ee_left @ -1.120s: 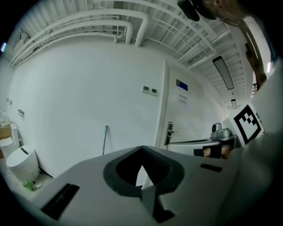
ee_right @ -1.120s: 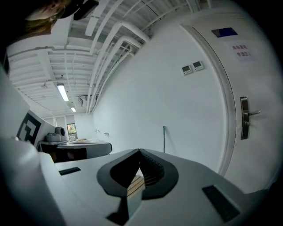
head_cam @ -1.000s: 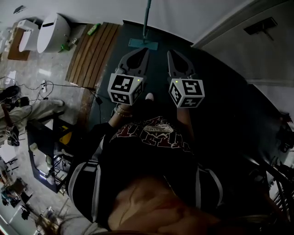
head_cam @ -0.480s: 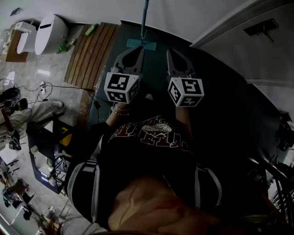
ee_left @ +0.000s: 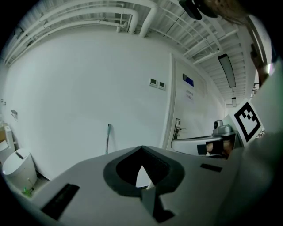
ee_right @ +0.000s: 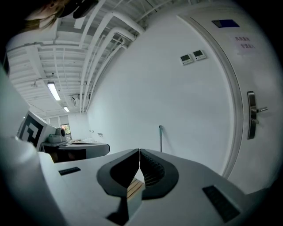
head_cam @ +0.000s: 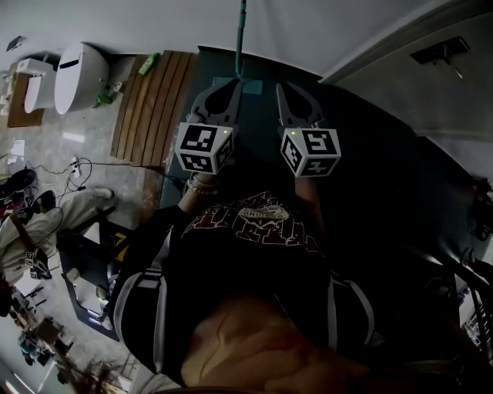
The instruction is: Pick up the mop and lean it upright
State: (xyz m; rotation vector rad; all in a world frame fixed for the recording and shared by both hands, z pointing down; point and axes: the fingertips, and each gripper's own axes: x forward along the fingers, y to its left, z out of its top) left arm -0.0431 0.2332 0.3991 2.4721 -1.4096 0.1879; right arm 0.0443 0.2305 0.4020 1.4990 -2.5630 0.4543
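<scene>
Mop (head_cam: 242,31) already up, handle leaned against white wall (head_cam: 323,23), head down on dark mat (head_cam: 258,123) straight ahead of you. Your left gripper (head_cam: 236,83): jaws pinched together, nothing in them. Right gripper (head_cam: 280,88) same deal, closed and empty. Both side by side, pointing at mop, not touching it.
</scene>
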